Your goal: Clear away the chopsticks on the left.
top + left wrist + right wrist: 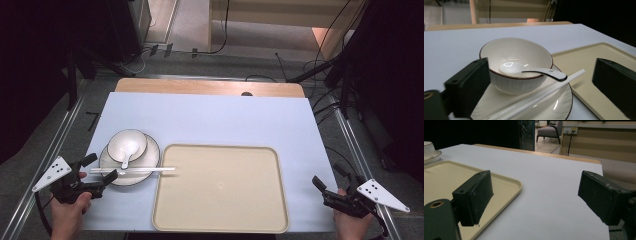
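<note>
A white bowl (127, 144) (516, 63) with a dark rim sits on a white plate (148, 165) (556, 106). A white spoon (125, 160) (534, 71) rests in the bowl, handle over the rim. White chopsticks (134, 170) (536, 98) lie across the plate, tips reaching over the beige tray (220, 187) (599, 65) (446, 173). My left gripper (102, 169) (541, 87) is open at the plate's near left edge, jaws either side of the chopsticks' near end without touching. My right gripper (325, 186) (536, 200) is open over the table, right of the tray, with nothing between its jaws.
A light blue mat (210, 117) covers the table, with a wooden strip (210, 87) along the far edge. Metal rails (55, 145) flank both sides. Cables lie on the floor beyond. A chair and wooden counter (599, 140) stand in the distance.
</note>
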The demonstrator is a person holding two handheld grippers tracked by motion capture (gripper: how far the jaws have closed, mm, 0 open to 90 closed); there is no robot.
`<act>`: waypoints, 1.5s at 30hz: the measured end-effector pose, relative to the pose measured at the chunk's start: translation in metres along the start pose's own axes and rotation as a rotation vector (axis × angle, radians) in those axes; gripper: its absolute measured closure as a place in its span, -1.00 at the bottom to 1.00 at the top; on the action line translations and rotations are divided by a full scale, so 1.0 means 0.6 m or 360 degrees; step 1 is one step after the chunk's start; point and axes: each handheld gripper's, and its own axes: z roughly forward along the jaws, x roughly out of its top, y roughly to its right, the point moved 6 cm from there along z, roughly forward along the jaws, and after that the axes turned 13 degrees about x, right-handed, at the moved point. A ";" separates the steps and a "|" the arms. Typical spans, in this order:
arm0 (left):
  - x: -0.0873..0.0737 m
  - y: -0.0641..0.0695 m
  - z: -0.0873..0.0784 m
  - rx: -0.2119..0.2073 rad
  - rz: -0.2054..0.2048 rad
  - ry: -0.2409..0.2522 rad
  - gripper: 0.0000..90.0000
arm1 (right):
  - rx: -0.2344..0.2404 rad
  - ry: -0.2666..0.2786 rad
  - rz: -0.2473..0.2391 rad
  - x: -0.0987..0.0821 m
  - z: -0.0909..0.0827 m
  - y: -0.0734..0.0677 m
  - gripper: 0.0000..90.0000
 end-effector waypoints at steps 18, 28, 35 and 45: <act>0.017 0.042 -0.033 -0.0199 0.0100 -0.0088 1.00 | 0.0004 0.0004 -0.0004 0.005 -0.001 -0.003 -0.71; -0.013 0.095 0.001 -0.0273 0.0208 -0.0273 1.00 | 0.0022 -0.0043 -0.0021 0.000 0.006 -0.007 -0.71; -0.038 0.119 0.045 -0.0199 0.0216 -0.0411 1.00 | 0.0024 -0.0046 -0.0024 0.001 0.005 -0.007 -0.71; -0.061 0.116 0.087 -0.0006 0.0160 -0.0495 1.00 | 0.0031 -0.0051 -0.0022 -0.001 0.006 -0.007 -0.71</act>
